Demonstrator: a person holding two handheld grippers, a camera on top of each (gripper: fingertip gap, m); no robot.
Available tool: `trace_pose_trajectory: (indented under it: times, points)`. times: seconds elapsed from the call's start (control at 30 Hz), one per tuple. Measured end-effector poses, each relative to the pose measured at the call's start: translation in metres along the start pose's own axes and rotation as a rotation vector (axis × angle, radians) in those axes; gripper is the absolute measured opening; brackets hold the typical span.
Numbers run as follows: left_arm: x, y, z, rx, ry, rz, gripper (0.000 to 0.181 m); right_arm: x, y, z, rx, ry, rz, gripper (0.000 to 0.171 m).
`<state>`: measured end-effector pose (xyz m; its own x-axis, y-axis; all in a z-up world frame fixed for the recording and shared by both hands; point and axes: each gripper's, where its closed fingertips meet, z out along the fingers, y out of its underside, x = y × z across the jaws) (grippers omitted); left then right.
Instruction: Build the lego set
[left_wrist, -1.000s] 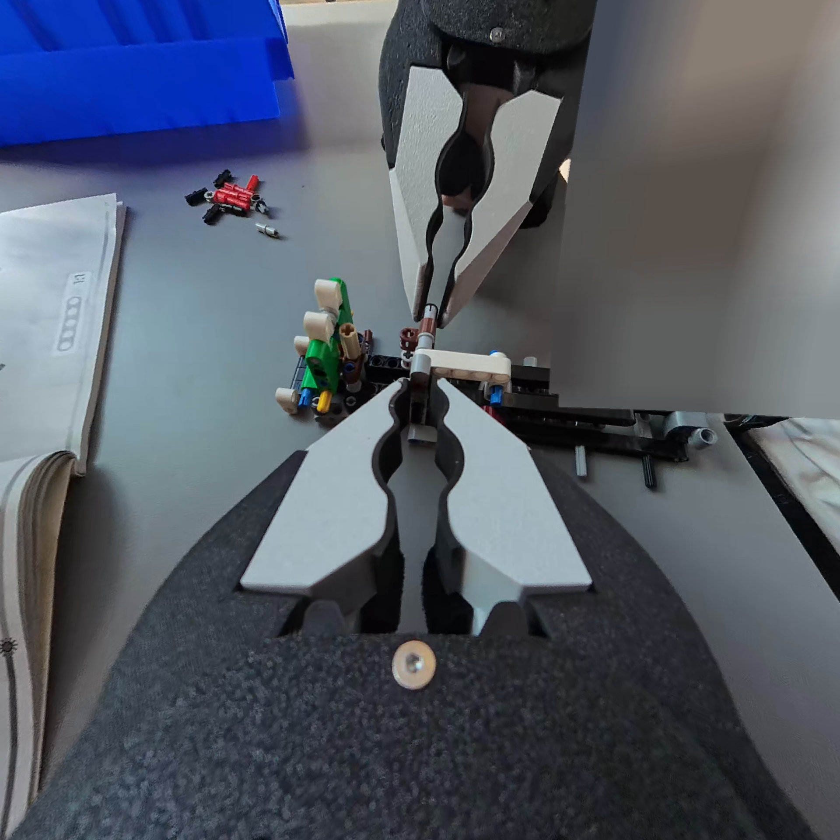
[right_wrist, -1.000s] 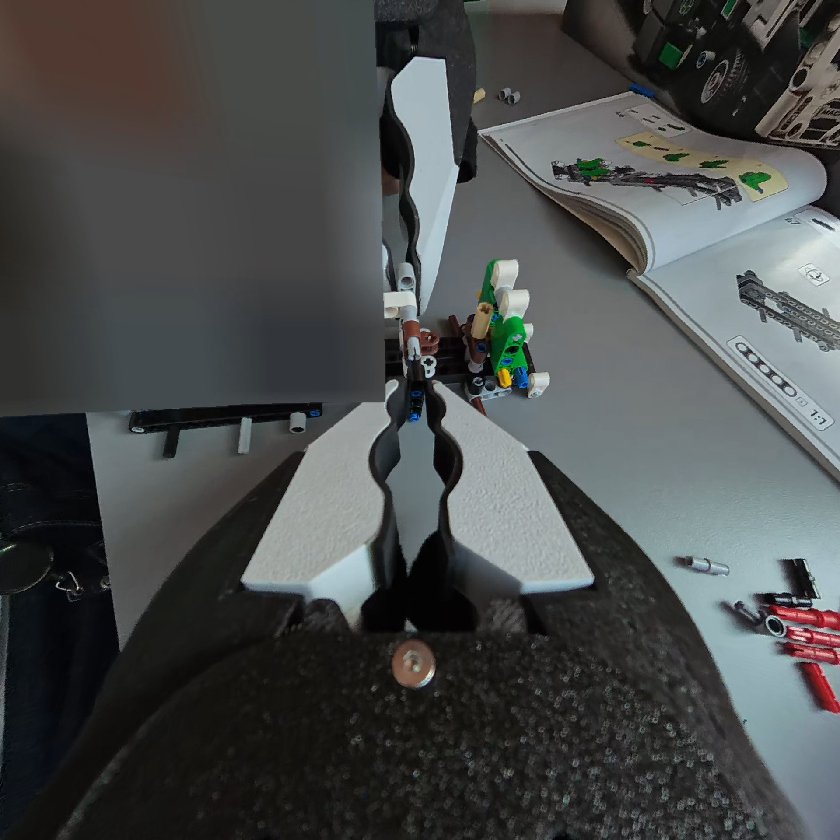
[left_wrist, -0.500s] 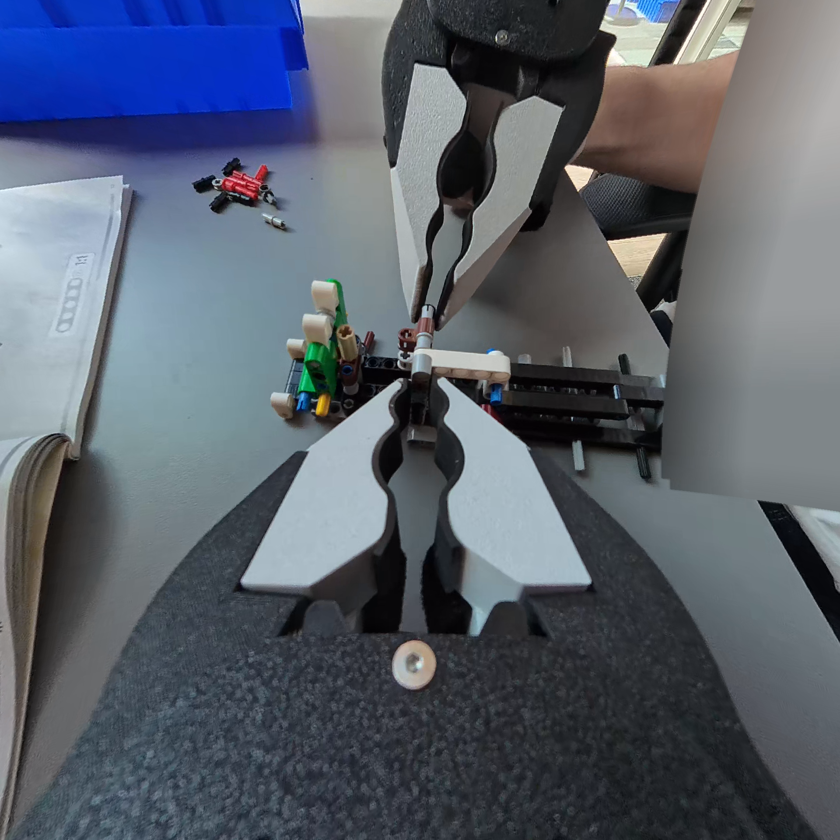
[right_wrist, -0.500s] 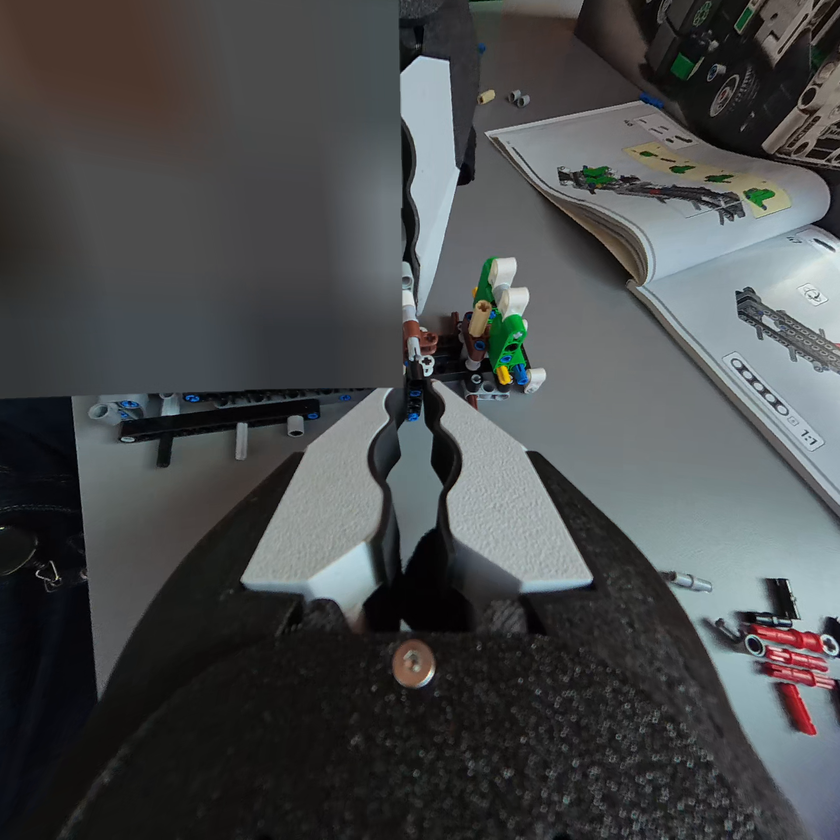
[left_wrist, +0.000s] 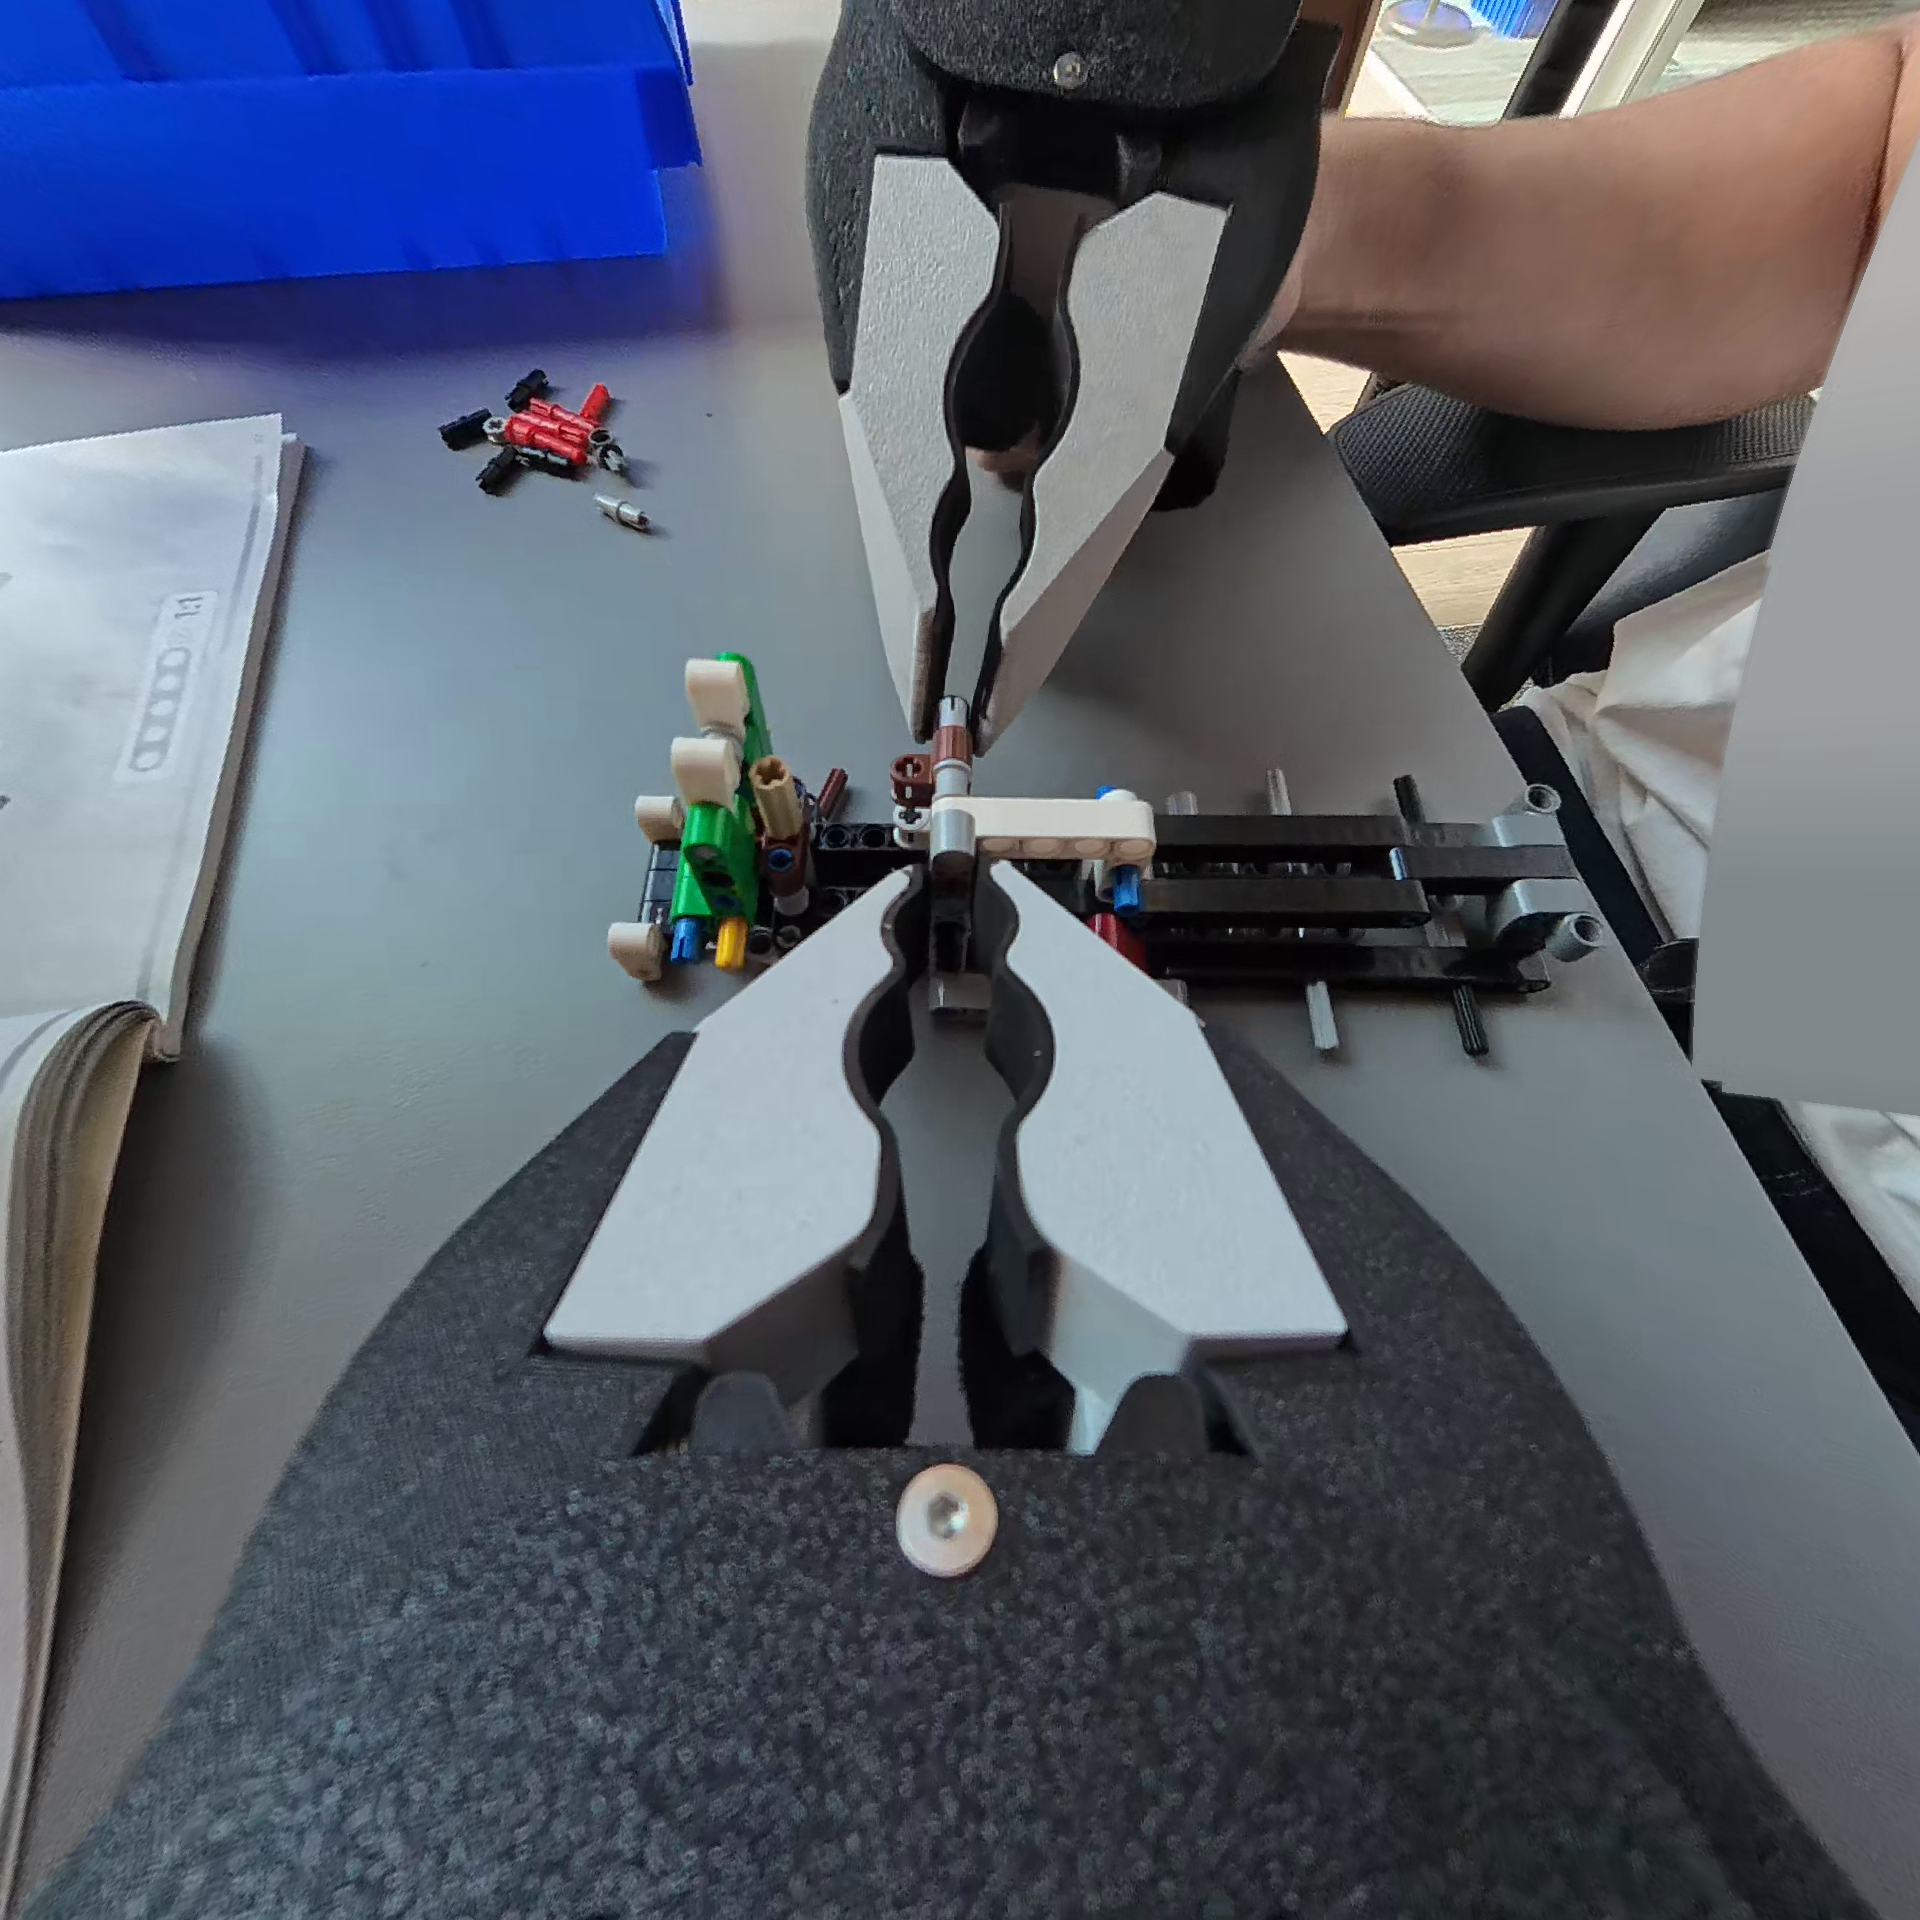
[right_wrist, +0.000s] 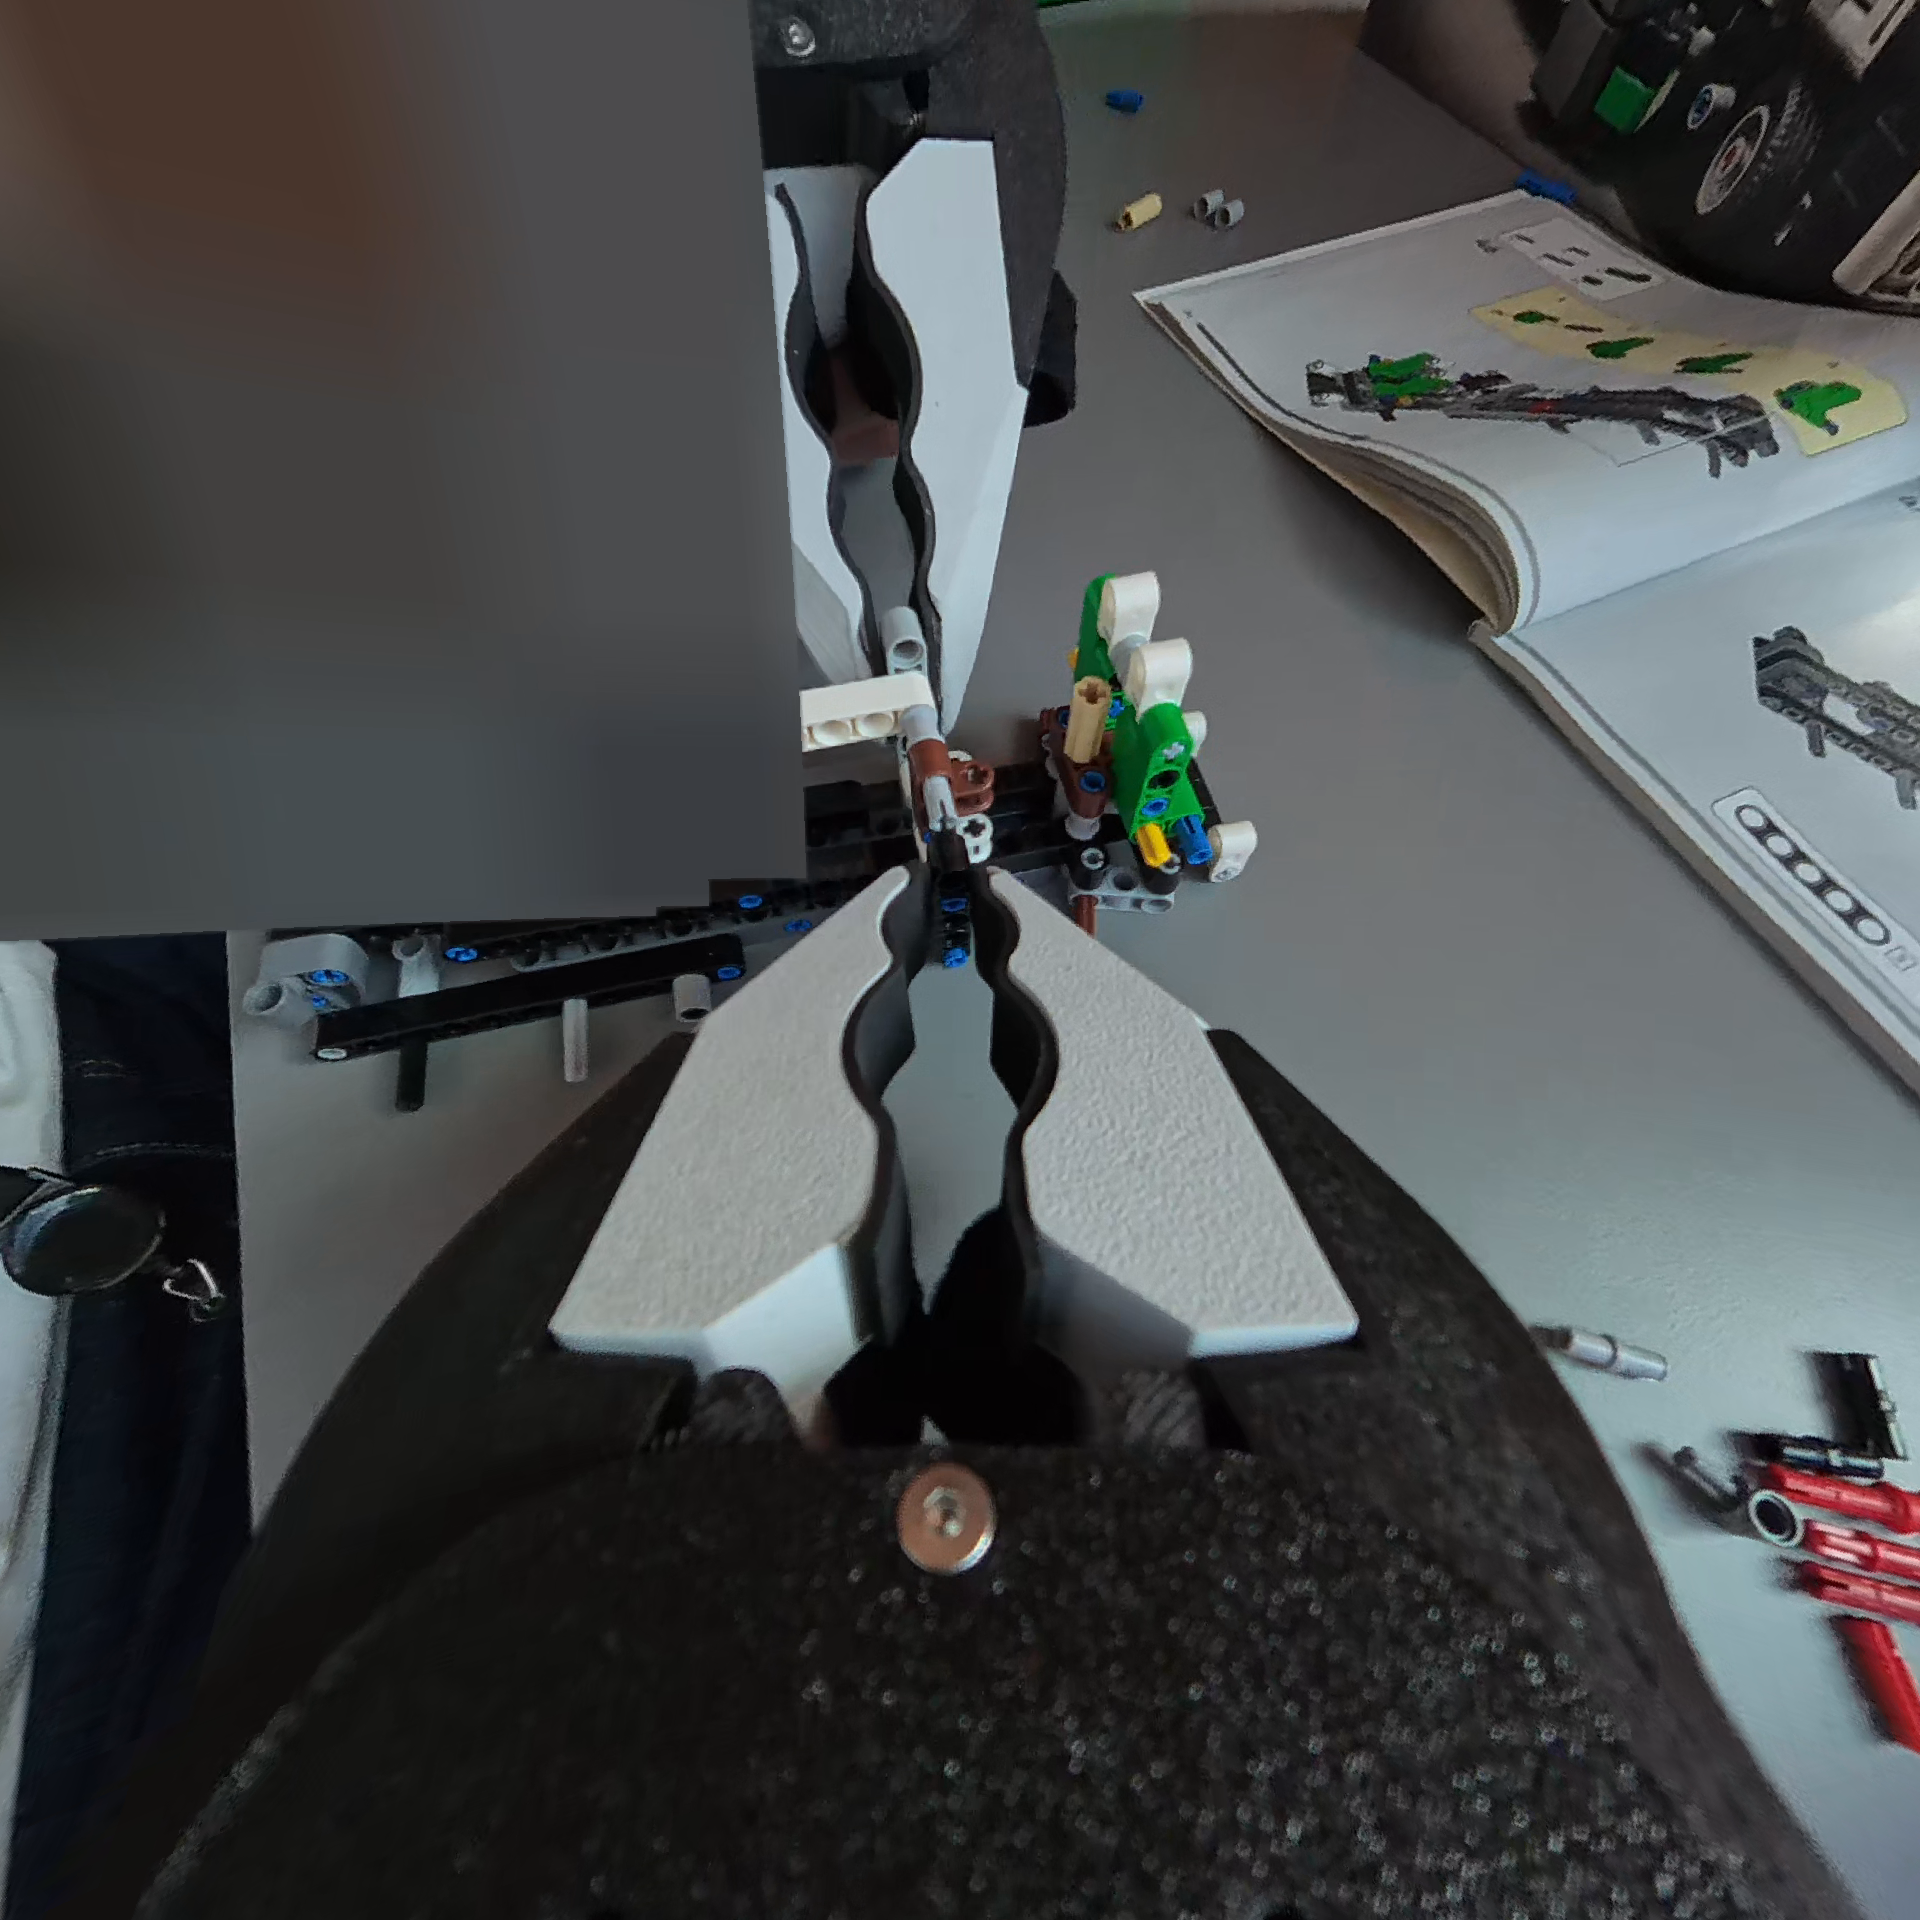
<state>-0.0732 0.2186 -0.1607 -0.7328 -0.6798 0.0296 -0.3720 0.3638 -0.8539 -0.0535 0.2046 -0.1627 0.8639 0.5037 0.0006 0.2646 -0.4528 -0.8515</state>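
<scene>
Frame centre: left gripper (left_wrist: 951, 914) pinches the black assembly (left_wrist: 1288, 883); right gripper (left_wrist: 961, 717) pinches the grey axle (left_wrist: 950, 774). Misaligned push risks axle slipping or assembly twisting.

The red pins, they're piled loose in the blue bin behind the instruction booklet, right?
Not in the bin. The left wrist view shows the red pins lying loose on the grey table, in front of the blue bin and beside the instruction booklet.
</scene>
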Motion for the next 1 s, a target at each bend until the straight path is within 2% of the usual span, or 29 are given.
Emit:
trace_pose_trajectory:
  times: [0.17,0.27,0.47,0.57,1.0]
  points:
    - [0.002,0.001,0.001,-0.010,0.000,0.020,0.006,-0.001,0.009,0.000,-0.048,-0.027,-0.002,0.011]
    - [0.008,0.013,0.006,-0.090,0.030,0.032,0.020,-0.002,0.009,0.001,-0.057,-0.022,-0.013,0.011]
    - [0.003,0.014,0.007,-0.094,-0.008,0.030,0.005,-0.004,0.009,0.001,-0.056,-0.028,-0.039,0.007]
    - [0.003,0.014,0.008,-0.096,-0.008,0.035,0.005,-0.002,0.011,-0.002,-0.053,-0.014,-0.036,0.011]
    - [0.002,0.013,0.011,-0.106,-0.023,0.063,0.005,-0.005,0.013,-0.002,-0.064,-0.041,-0.069,0.006]
